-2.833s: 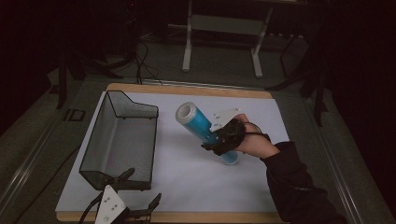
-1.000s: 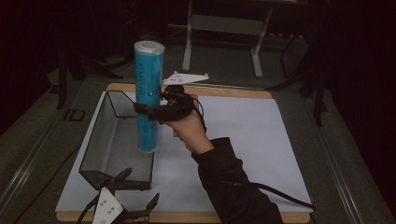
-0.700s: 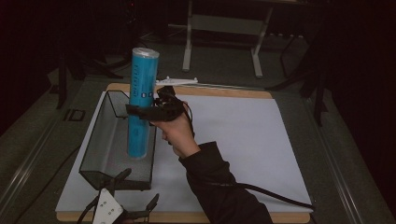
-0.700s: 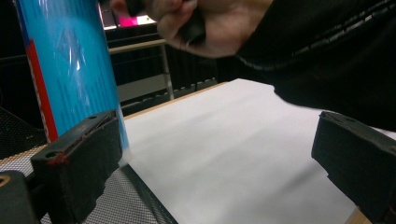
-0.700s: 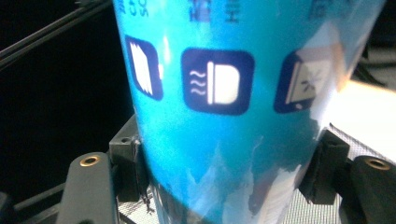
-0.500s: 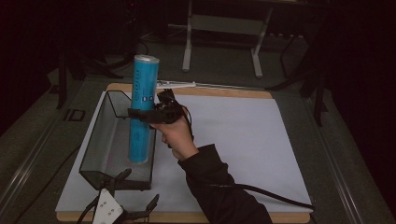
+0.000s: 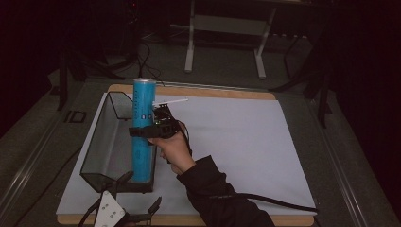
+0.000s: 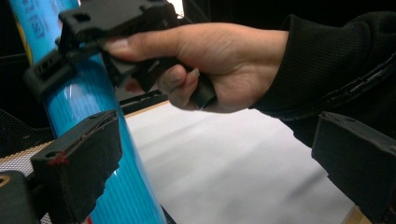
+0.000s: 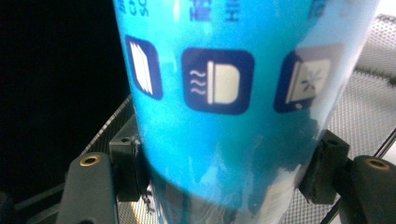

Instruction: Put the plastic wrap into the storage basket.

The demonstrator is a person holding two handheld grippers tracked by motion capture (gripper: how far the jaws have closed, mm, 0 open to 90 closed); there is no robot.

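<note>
While the person's right hand (image 7: 171, 147) reaches across from the sleeve, the right gripper (image 7: 144, 131) has its fingers clenched on the upright blue tube (image 7: 143, 127) at mid-height; the tube's foot below them stands inside the black mesh tray (image 7: 99, 146). The left gripper (image 7: 124, 213) rests on the surface, fingers spread apart.

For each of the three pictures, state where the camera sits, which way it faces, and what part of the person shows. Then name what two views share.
High view: fixed above the table, facing forward and down; right forearm, hand, right claw clamped on the upright blue tube in the mesh basket; left claw near the table's front edge.
Left gripper view: on the left claw, facing the tube and right hand past its own parted jaws.
Right gripper view: on the right claw, close on the tube.
Shared: all three show the tube.
</note>
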